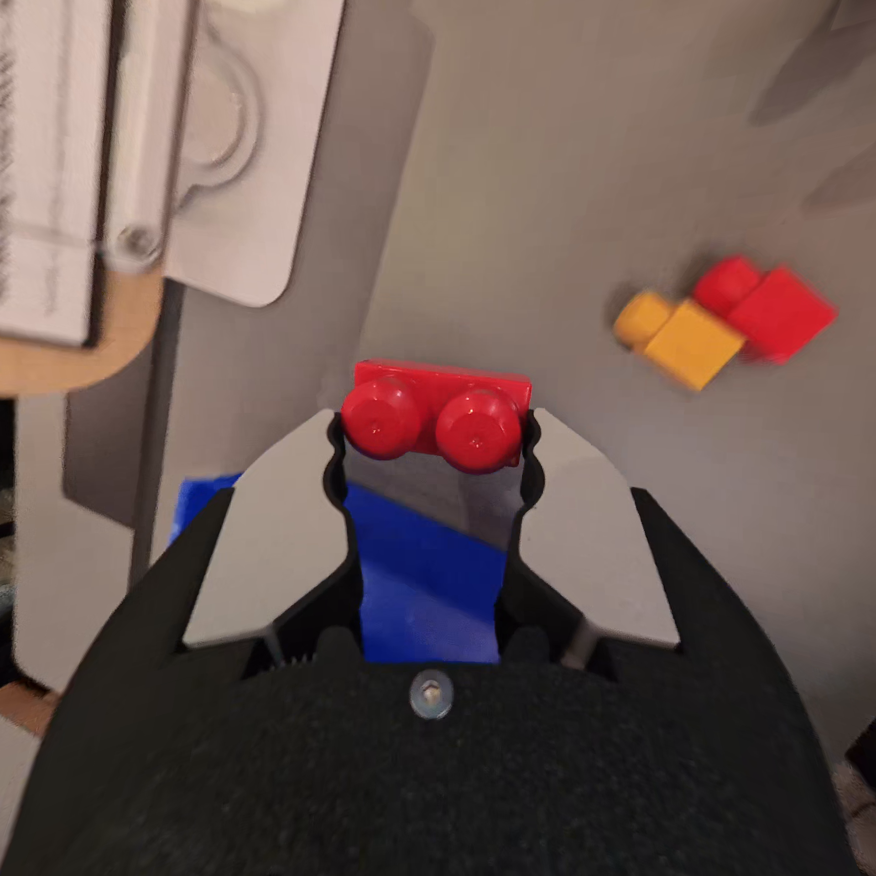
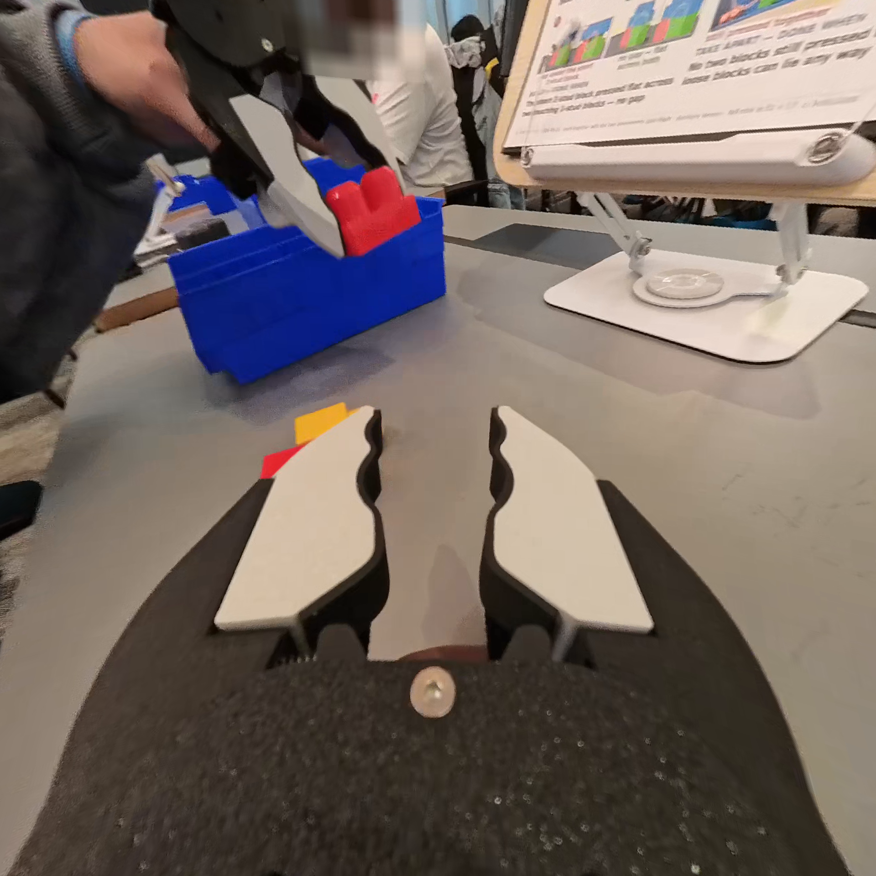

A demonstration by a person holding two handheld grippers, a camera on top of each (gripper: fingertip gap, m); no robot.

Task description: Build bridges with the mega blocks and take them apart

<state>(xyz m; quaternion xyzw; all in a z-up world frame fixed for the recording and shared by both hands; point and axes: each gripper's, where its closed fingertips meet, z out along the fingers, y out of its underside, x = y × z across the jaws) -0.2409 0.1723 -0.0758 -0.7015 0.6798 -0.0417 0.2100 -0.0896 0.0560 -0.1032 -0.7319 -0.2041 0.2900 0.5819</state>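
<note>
The left claw [image 1: 433, 429] had a firm pinch on a red two-stud block [image 1: 438, 415], its studs turned back toward the camera, held up in the air just above the blue bin [image 2: 308, 294]. From the right wrist view that same claw [image 2: 365, 213] came in from the upper left, a person's hand [image 2: 137, 90] behind it, with the red block [image 2: 374, 213] hanging over the bin's near rim.

Over on the grey surface [image 2: 616, 450], well apart from the bin, a yellow single-stud block [image 1: 678, 339] and a red single-stud block [image 1: 768, 310] lay on their sides, touching each other. In the right wrist view only slivers of them showed, the yellow [image 2: 320, 422] and the red [image 2: 277, 462] peeking out behind the left finger.

The right claw [image 2: 435, 429] was spread open and empty, low over the surface, with bare grey between its tips.

At the far side stood a white stand [image 2: 701, 303] carrying a printed instruction sheet [image 2: 687, 71].
</note>
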